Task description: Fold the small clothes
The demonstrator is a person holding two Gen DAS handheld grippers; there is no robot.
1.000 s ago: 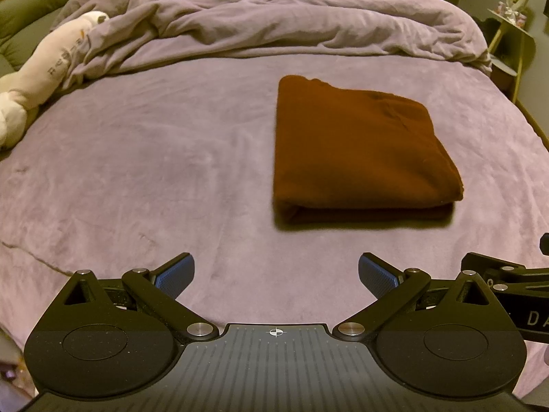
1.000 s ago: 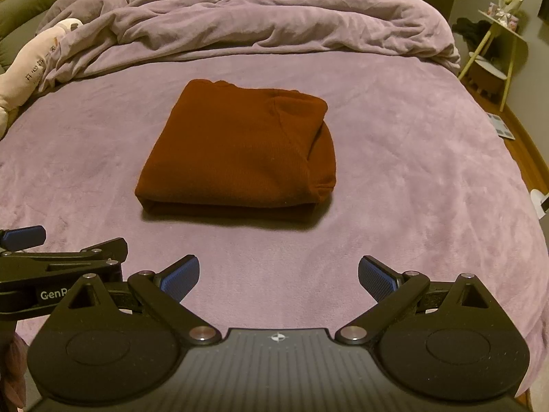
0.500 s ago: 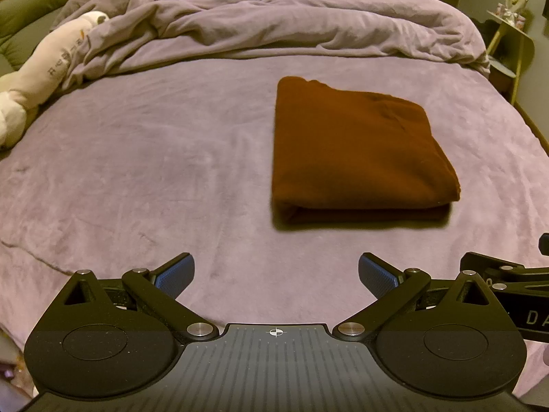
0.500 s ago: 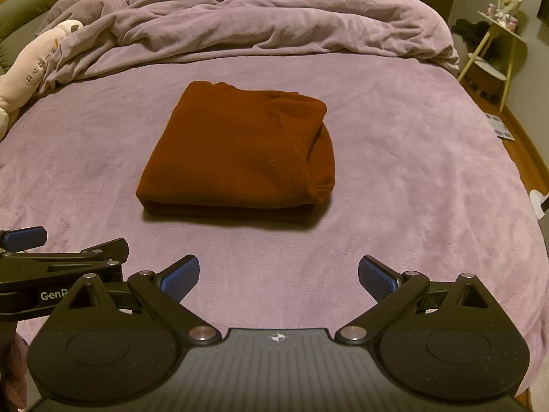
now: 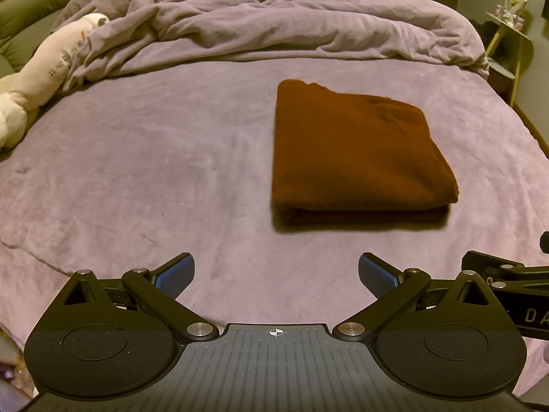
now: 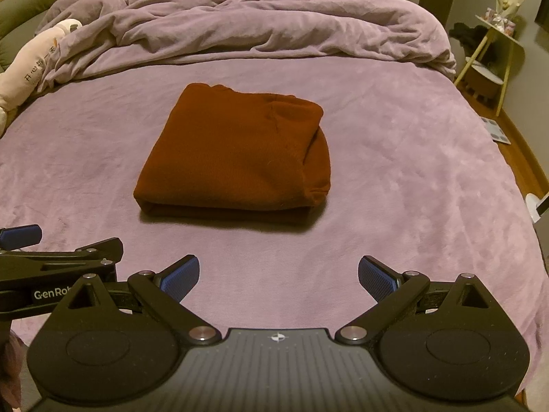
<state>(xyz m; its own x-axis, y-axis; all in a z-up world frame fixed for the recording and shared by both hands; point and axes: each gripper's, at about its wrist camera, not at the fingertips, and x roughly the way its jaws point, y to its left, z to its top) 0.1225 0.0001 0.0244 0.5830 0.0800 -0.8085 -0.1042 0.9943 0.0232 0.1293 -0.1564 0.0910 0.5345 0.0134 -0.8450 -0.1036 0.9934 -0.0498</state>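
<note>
Left wrist view: the left gripper hovered above the purple bedspread, its blue-padded fingers spread wide and holding nothing. The folded rust-brown garment lay flat on the bedspread at 1 o'clock, well apart from the fingertips, folded edge toward the camera. A crumpled purple duvet was heaped at 12 o'clock. A cream plush toy lay at 10 o'clock, its printed characters too blurred to read. Part of the right gripper entered at 3 o'clock, with the letters "DA" legible on its body.

Right wrist view: the right gripper was likewise spread and empty. The garment sat at 12 o'clock, and only this view showed its bunched right-hand side. The left gripper entered at 9 o'clock, marked "GenRob", cut off. The toy's writing was unreadable. At 2 o'clock stood a yellow-legged side table, more fully seen here, above a wooden floor.
</note>
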